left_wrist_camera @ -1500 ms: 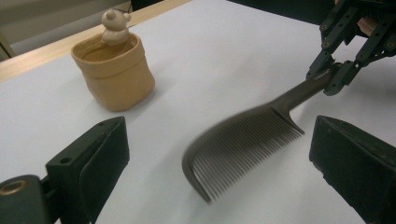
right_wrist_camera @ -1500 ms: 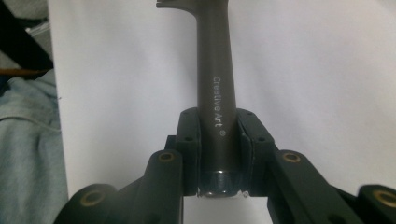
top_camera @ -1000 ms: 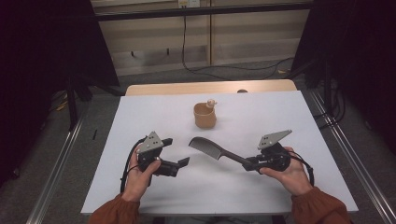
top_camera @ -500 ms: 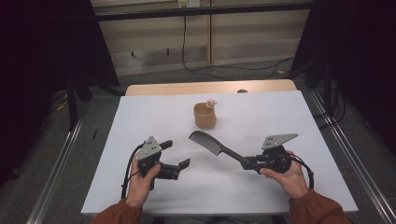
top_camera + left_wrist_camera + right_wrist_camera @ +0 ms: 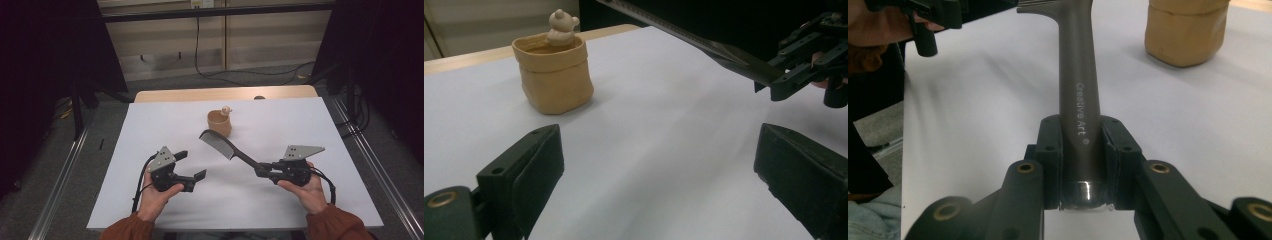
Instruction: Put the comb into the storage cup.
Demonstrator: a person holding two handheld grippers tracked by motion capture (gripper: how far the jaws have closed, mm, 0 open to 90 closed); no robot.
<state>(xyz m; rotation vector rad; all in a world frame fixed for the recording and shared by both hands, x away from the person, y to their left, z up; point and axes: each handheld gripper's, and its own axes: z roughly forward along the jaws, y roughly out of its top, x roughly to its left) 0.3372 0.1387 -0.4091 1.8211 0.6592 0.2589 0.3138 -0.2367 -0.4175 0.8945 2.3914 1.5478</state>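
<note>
A dark grey comb point(image 5: 223, 144) is held above the white table, its toothed end pointing up-left toward a tan pouch-shaped cup point(image 5: 220, 123) with a small cream figure on its rim. My right gripper point(image 5: 261, 170) is shut on the comb's handle point(image 5: 1077, 95), which reads "Creative Art". My left gripper point(image 5: 191, 165) rests at the near left with its jaws wide apart and nothing between them. In the left gripper view the cup point(image 5: 554, 70) stands ahead to the left and the comb point(image 5: 719, 48) crosses the top right.
The white table sheet point(image 5: 150, 125) ends in a wooden strip point(image 5: 175, 95) at the far edge. Metal rails run along both sides of the table. Cables lie on the floor behind.
The right gripper with the comb has drifted slightly down and toward the person. The left gripper has barely moved.
</note>
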